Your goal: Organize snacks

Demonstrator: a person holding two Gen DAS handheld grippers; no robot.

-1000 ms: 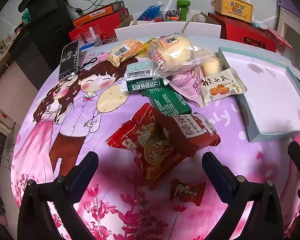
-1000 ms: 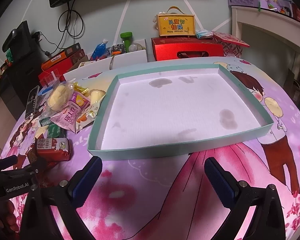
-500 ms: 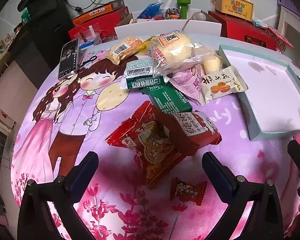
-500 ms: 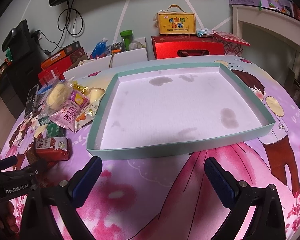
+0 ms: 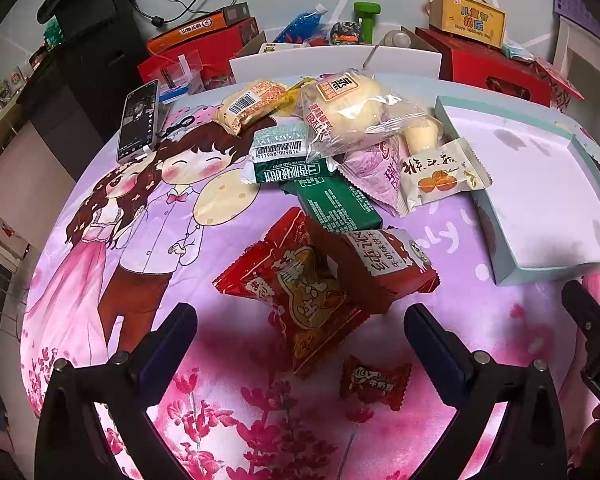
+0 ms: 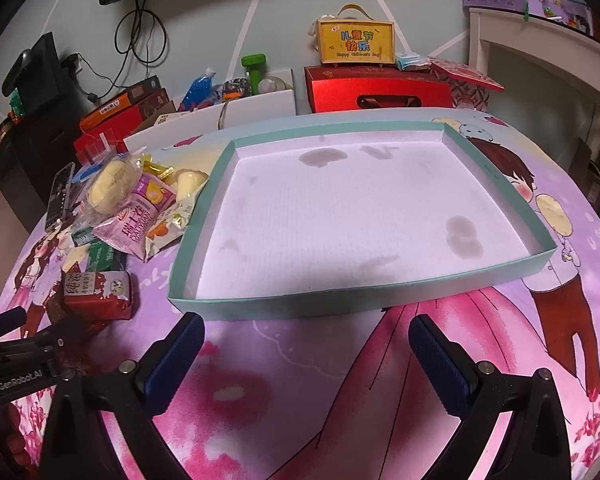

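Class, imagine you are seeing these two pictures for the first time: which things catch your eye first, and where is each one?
A heap of snack packets lies on the pink cartoon tablecloth, with a red packet nearest the open left gripper. To the right of the heap sits a shallow pale green tray, nothing in it but a few dark stains, straight ahead of the open right gripper.

The left wrist view looked low and forward across the snack pile point(image 5: 332, 168) toward the tabletop's far edge. The right wrist view faced the teal tray point(image 6: 380, 300) closely. Both showed tray and pile.
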